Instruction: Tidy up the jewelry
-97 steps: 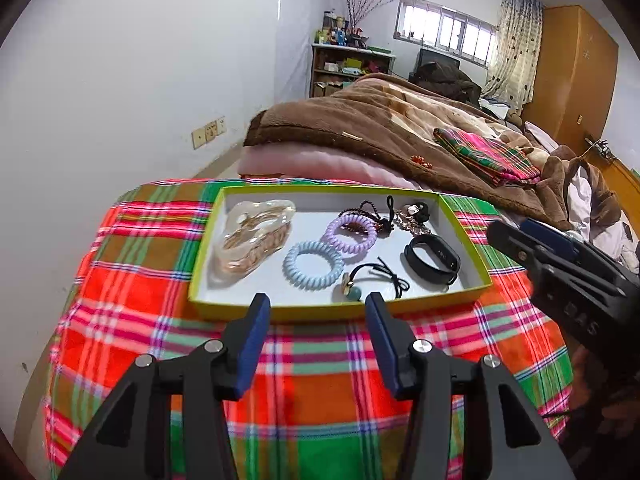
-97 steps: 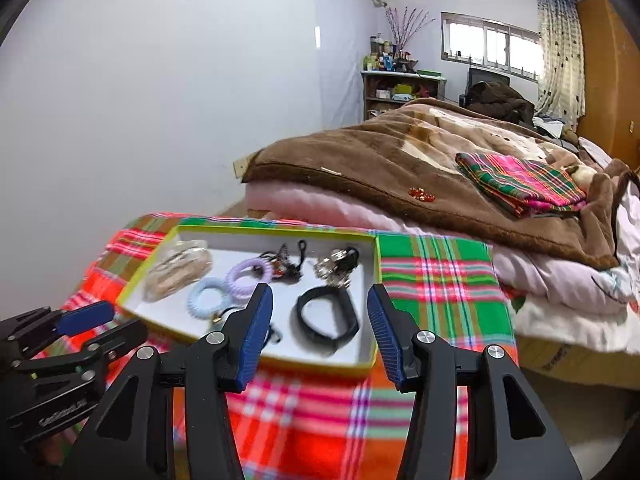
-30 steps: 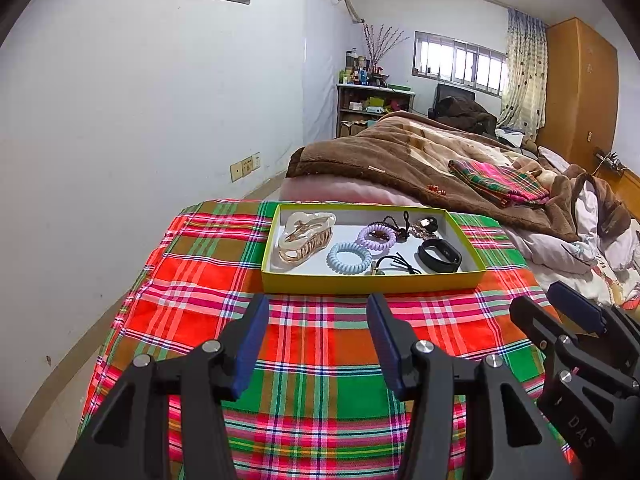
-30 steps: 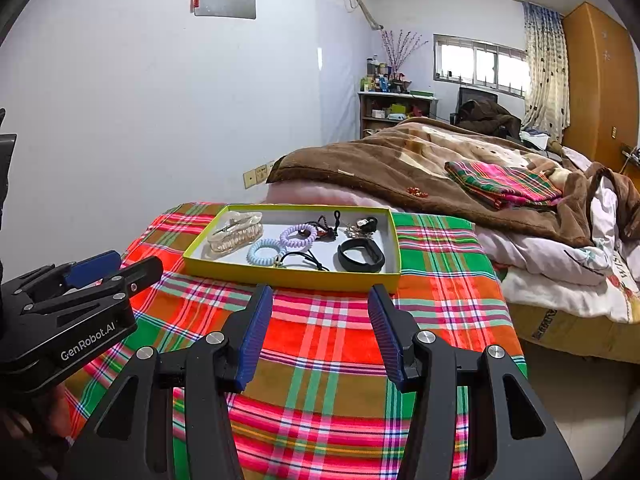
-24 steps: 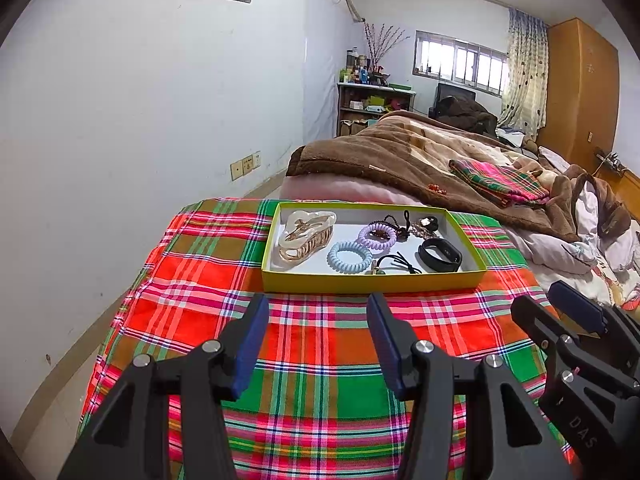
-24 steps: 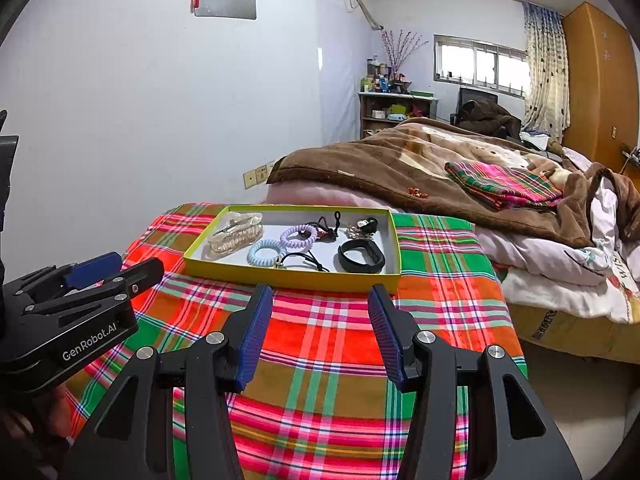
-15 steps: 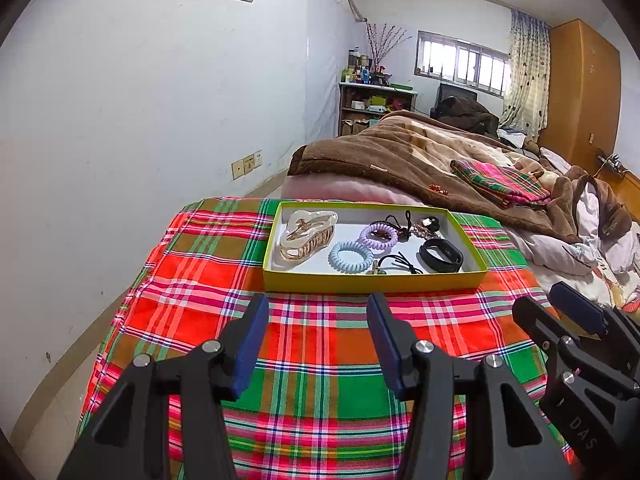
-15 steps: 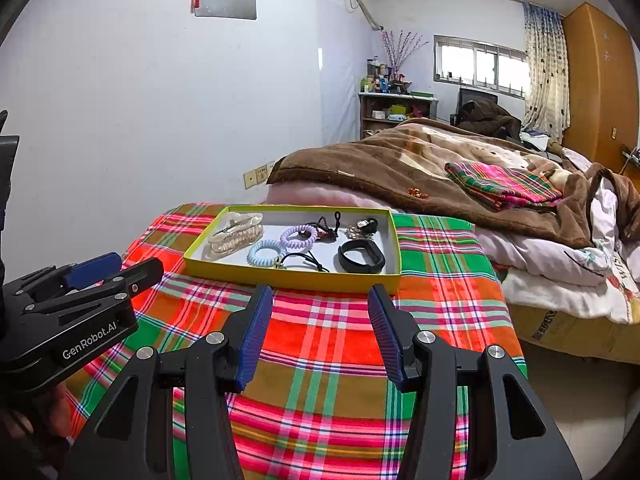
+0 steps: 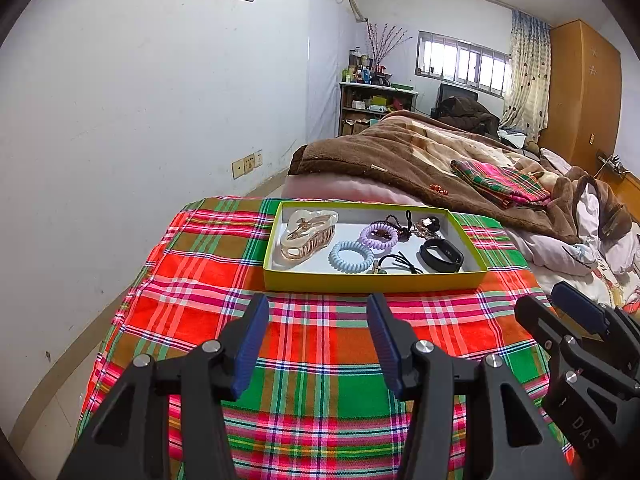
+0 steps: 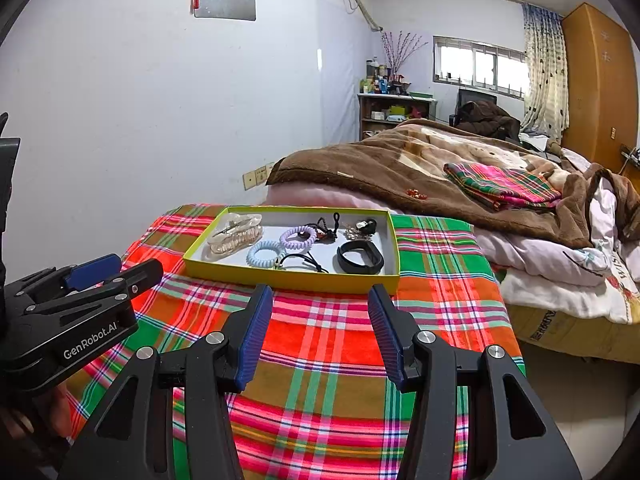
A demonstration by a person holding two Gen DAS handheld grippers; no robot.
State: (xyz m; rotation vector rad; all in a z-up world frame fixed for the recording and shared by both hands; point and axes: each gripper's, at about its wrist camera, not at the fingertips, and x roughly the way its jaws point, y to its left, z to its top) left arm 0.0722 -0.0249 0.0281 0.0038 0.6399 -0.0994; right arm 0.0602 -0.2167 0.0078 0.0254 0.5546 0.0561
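Both grippers have drawn back; tray (image 9: 372,280) lies beyond gaping jaws.

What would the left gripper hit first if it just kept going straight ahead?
Probably the near wall of the yellow tray, straight ahead of the open left gripper. Only plaid cloth lies between; its height above the cloth is unclear, so it might pass over.

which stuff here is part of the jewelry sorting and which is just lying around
Part of the job:
- yellow tray
- clear hair claw
- blue coil tie
- purple coil tie
- black band
- black elastic tie

Just lying around:
- plaid tablecloth
- brown blanket
- folded plaid cloth
- shelf
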